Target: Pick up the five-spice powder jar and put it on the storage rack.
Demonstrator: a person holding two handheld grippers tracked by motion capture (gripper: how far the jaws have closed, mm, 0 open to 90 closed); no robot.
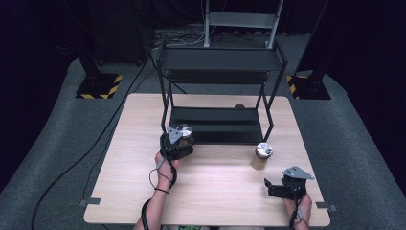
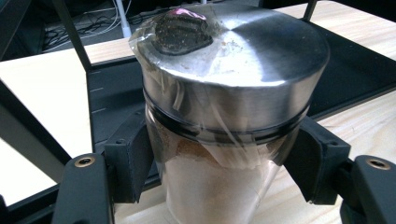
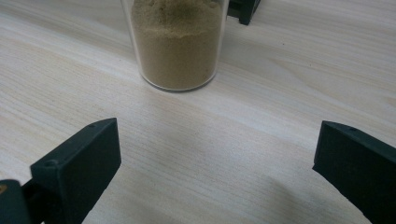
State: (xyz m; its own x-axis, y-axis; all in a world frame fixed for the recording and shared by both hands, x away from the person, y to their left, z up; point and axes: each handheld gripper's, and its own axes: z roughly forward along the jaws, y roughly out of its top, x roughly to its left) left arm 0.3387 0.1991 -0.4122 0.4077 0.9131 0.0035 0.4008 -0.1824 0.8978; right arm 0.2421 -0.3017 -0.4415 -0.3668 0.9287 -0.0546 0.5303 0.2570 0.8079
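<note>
A: Jar (image 2: 224, 116), steel-lidded: left gripper (image 1: 178, 142) is clamping it at the rack (image 1: 218, 125) front edge.
B: Second jar (image 1: 261, 156) is waiting; right gripper (image 1: 280, 188) is gaping. Shelving not yet done.

The high view looks down over the table (image 1: 210, 191); both tool cameras sit close above its wood.

1. No word, brand, number or sign can be read on anything before me.
2. The jar (image 2: 224, 116) clamped in my left gripper (image 2: 219, 158) carries no legible label on its metal lid or glass wall.
3. The second jar (image 3: 175, 42) is likewise unlabelled.
</note>
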